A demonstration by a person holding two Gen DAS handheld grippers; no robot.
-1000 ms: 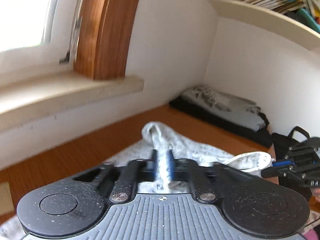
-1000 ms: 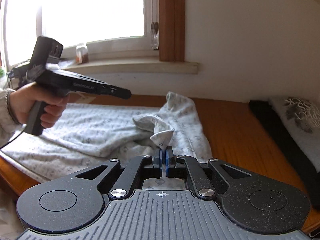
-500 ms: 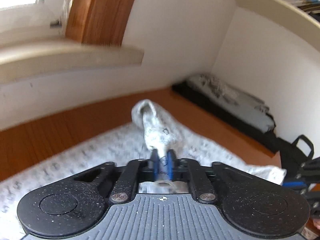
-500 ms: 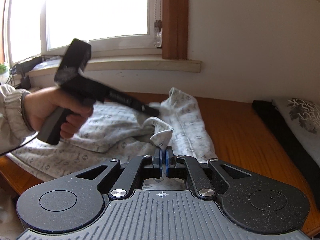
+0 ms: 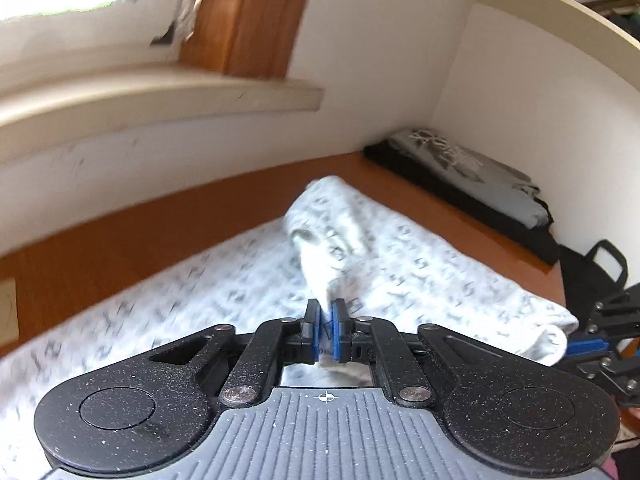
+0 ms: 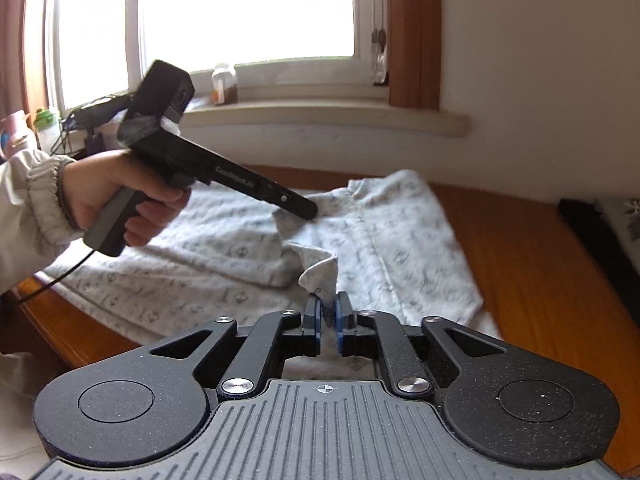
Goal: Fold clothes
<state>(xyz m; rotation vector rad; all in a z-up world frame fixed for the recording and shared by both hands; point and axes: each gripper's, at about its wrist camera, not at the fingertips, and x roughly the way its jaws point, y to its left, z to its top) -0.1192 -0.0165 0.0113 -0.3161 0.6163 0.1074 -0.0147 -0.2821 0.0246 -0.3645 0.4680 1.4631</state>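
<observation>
While both grippers are low over the cloth, the left gripper [image 5: 328,312] is pinched tight on a bunched bit of the white patterned top [image 5: 420,264]. Its jaws have just opened a tiny bit, but the cloth between them looks squeezed. The right gripper [image 6: 328,308] has a pointy corner of the same top [image 6: 400,240] poking up between its jaws. Those jaws have just been opening, and I can see a little gap beside the cloth, so I think it is letting go. From the right camera you can see the hand [image 6: 112,196] holding the left gripper, with its tip touching a fold near the middle of the top. The top lies mostly flat on the wooden table [image 6: 540,280], right under and in front of both grippers, with one side turned over the rest. I think the step now is folding one side of the top over its middle. Next, the loose corner needs to be laid down flat, and the left gripper needs to pull its bit across gently so the cloth does not bunch up. Farther away, by the wall, sits a pile of folded clothes [image 5: 460,168].
</observation>
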